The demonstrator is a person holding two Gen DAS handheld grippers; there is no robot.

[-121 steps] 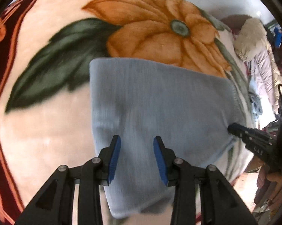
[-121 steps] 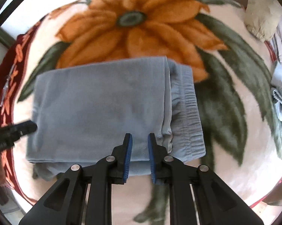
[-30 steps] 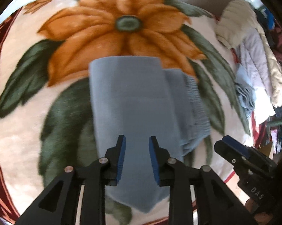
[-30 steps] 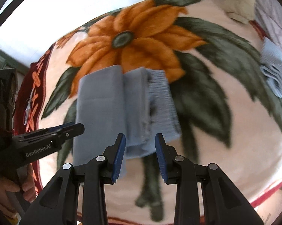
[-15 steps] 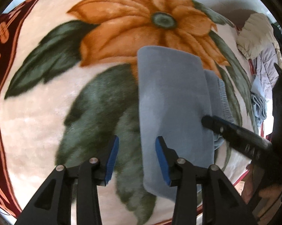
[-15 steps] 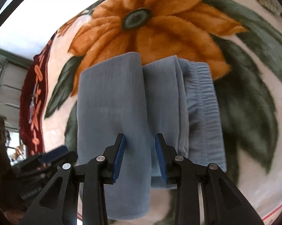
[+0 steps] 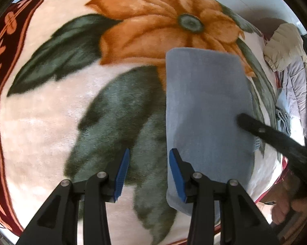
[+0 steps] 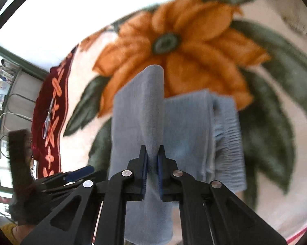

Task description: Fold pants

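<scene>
The right tongs (image 8: 152, 157) have just closed, pinching a raised fold of the blue pants (image 8: 186, 126). The left tongs (image 7: 148, 172) hang open, nothing between the pads, the pants (image 7: 206, 112) just right of them. Beneath lies a floral blanket (image 7: 51, 126); beyond, piled clothes (image 7: 288, 61) heap at its far-right edge.

The right wrist view is smeared with motion blur, and the pants (image 8: 137, 110) run off its edge at six o'clock. At three o'clock in the left view, the right gripper (image 7: 243, 120) hides the pants' far edge.
</scene>
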